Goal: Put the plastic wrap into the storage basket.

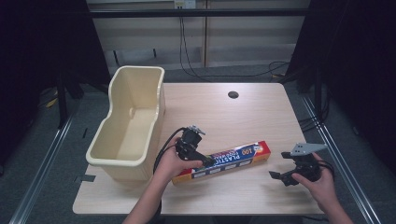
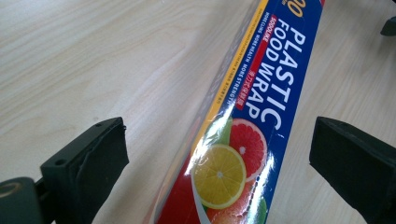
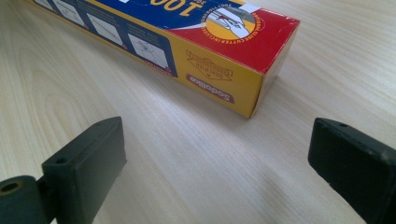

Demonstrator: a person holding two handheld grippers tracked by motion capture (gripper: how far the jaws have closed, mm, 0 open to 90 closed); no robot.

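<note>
left gripper view shows the left gripper (image 2: 219, 154) spread wide astride the plastic wrap box (image 2: 252, 140), untouched; the right gripper (image 3: 217, 158) gapes empty just short of the box end.

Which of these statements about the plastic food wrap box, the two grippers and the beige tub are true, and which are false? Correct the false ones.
1. The plastic food wrap box lies flat on the table. True.
2. The left gripper is shut on the box. False: its jaws stand open on either side of the box, with gaps.
3. The right gripper is open, with bare table between its jaws. True.
4. The box lies inside the beige tub. False: it lies on the table beside the tub.
</note>
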